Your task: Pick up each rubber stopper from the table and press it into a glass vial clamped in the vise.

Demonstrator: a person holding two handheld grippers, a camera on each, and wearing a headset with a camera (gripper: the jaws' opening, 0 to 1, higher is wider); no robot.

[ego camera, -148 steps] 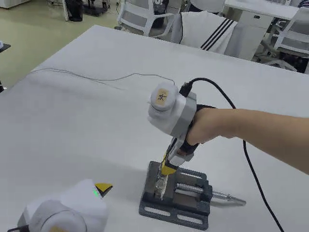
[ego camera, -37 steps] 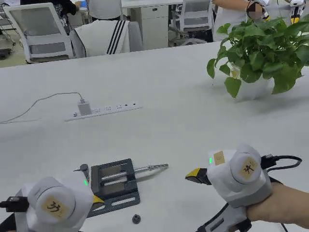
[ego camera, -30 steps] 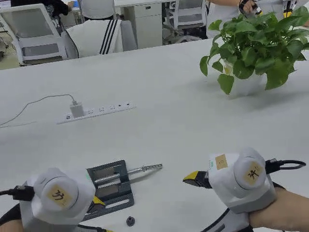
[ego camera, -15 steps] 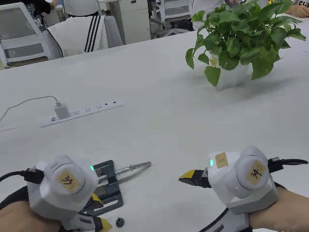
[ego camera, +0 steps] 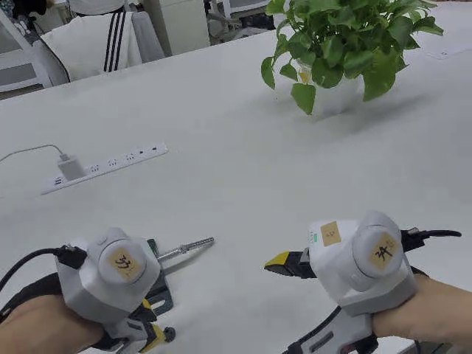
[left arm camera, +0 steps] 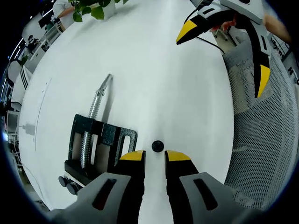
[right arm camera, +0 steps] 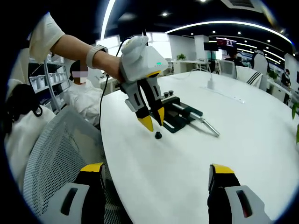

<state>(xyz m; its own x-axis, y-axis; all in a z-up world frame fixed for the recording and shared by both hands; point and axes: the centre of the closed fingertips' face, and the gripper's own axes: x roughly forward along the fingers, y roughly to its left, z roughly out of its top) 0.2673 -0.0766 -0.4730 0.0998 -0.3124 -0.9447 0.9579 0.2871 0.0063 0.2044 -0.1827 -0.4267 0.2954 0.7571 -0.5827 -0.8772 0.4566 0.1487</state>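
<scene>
Left hand-held gripper (left arm camera: pixel 155 157) dropped to stopper (left arm camera: pixel 158 146); vise screw (left arm camera: pixel 96 105) points toward plant (ego camera: pixel 339 37).

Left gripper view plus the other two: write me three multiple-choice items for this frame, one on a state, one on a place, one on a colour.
1. The right tool is:
A) shut on something
B) wide open, holding nothing
C) shut and empty

2. The rubber stopper is:
A) on the table, just ahead of the left tool
B) clamped in the right tool
C) clamped in the left tool

3. The jaw tips of both tools are:
A) red
B) blue
C) yellow

Answers:
1 B: in the right gripper view its two jaws stand far apart with bare table between them.
2 A: in the left gripper view the stopper lies on the white surface just past the slightly parted tips.
3 C: the yellow tips show in both gripper views.
</scene>
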